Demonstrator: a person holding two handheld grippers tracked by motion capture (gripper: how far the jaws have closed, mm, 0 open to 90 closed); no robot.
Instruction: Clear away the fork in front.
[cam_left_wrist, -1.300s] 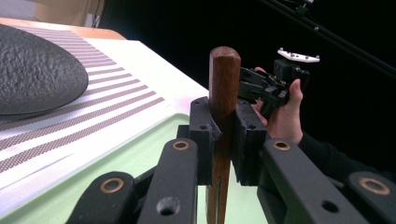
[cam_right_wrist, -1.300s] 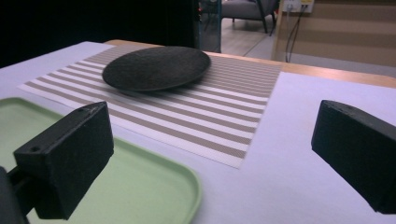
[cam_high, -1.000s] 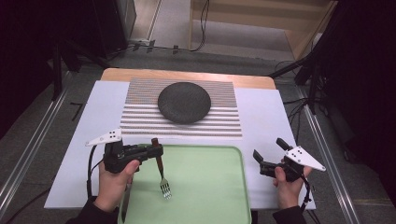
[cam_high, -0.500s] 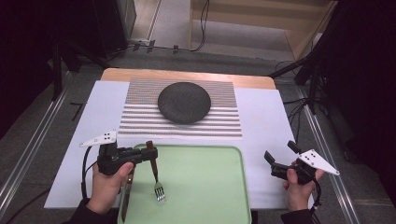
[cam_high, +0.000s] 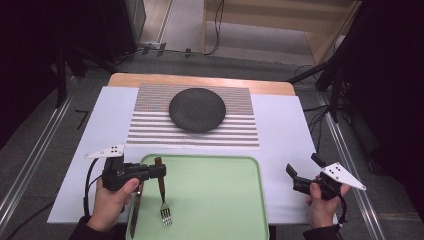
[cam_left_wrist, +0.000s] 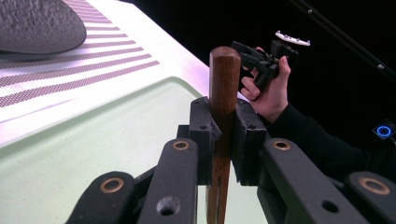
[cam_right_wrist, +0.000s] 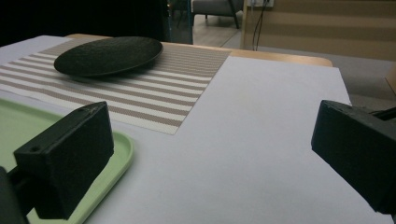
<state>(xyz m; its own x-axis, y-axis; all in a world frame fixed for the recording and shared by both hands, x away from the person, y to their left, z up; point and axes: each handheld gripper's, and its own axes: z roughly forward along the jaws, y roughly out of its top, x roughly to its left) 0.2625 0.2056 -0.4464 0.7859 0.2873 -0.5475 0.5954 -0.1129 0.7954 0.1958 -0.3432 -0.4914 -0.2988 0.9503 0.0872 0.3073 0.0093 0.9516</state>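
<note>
My left gripper (cam_high: 156, 171) is shut on the wooden handle of a fork (cam_high: 162, 200). The fork's tines point toward the person, over the left part of the green tray (cam_high: 220, 200). In the left gripper view the two jaws clamp the brown handle (cam_left_wrist: 223, 84) from both sides, and my left gripper (cam_left_wrist: 223, 135) is above the tray (cam_left_wrist: 93, 135). My right gripper (cam_high: 303, 166) is open and holds nothing, over the white table cover right of the tray. The right gripper view shows its pads (cam_right_wrist: 70, 154) wide apart, with bare cover between them at my right gripper (cam_right_wrist: 210, 154).
A black plate (cam_high: 197, 110) sits on a striped placemat (cam_high: 150, 130) beyond the tray. A knife (cam_high: 134, 217) lies along the tray's left edge, beside the left hand. The table's wooden far edge (cam_high: 200, 80) and metal rails frame the work area.
The right hand has moved to the right, away from the tray, its gripper still open. The left hand has barely shifted, and the fork's tines now sit slightly nearer the person.
</note>
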